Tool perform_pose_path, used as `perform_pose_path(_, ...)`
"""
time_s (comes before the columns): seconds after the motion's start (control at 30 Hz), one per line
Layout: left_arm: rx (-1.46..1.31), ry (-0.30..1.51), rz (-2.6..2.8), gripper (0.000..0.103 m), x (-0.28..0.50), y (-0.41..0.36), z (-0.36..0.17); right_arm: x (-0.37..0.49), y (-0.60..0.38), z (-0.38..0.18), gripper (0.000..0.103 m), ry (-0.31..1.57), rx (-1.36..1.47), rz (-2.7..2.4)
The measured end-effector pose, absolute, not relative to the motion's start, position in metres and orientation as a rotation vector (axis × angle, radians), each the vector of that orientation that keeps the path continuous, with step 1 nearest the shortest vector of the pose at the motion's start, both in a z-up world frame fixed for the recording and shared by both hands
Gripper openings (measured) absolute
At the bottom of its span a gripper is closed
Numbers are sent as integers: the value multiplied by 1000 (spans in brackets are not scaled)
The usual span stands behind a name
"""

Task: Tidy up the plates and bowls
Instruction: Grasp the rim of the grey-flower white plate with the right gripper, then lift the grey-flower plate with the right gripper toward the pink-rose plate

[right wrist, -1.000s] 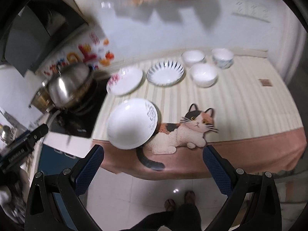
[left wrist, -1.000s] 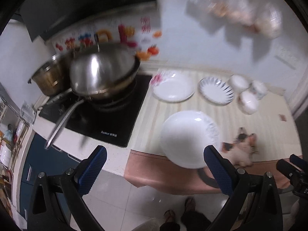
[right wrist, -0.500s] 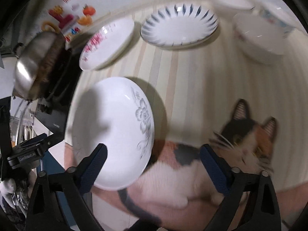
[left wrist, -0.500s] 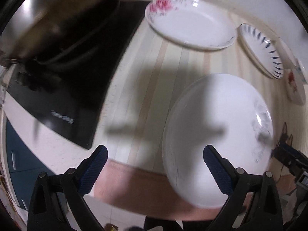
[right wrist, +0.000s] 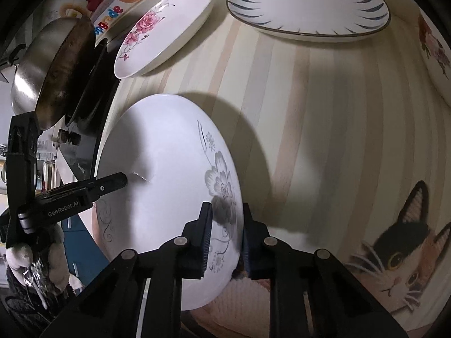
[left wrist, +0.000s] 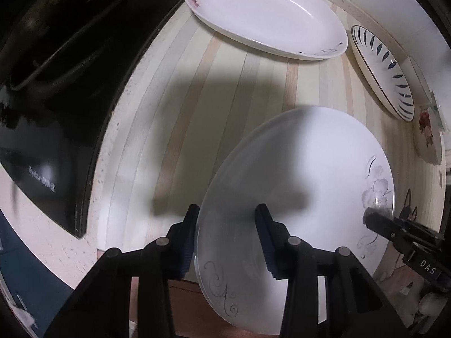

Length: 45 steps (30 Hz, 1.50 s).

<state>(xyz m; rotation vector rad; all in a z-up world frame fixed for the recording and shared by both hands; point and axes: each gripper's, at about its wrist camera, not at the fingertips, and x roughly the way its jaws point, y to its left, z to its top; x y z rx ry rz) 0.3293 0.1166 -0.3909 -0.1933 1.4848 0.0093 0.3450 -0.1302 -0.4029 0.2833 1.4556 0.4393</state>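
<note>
A white plate [left wrist: 296, 169] with grey flower print lies on the striped mat [left wrist: 183, 98] near the counter's front edge. My left gripper [left wrist: 228, 236] points straight down over the plate's left rim, its jaws closing: one pad sits outside the rim, the other on the inner slope. The right wrist view shows the same plate [right wrist: 163, 155] with my right gripper [right wrist: 225, 231] closing astride the opposite rim by the flower, pads against it. Each gripper shows in the other's view: the left gripper [right wrist: 121, 181] at the plate's far side, the right gripper [left wrist: 372, 219] likewise.
Behind the white plate stand a rose-print plate [left wrist: 265, 14] and a blue-leaf plate [left wrist: 383, 70], with a rose-print bowl [left wrist: 431, 138] further right. A black hob [left wrist: 56, 140] with a steel wok [right wrist: 53, 64] lies to the left. A cat picture [right wrist: 400, 253] covers the mat's right front.
Both grippers came down from well above the counter to the white plate. Their jaws went from wide open to narrow, one on each side of the plate's rim.
</note>
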Motion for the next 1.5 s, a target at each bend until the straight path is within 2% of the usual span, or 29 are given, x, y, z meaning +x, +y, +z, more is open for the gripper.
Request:
perform_pose_path(0.33, -148, 1440, -38, 38, 321, 78, -360, 336, -164, -387, 21, 1463, 355, 440)
perform_pose_path(0.67, -79, 1423, -159, 38, 332, -8, -339, 319, -246, -355, 21, 1414, 413, 362)
perform_pose_path(0.9, -25, 1459, -215, 38, 347, -67, -360, 311, -305, -365, 21, 1418, 457, 290)
perform_pose_path(1.5, 49, 1490, -211, 38, 359, -104, -385, 304, -343, -400, 21, 1451, 518, 235)
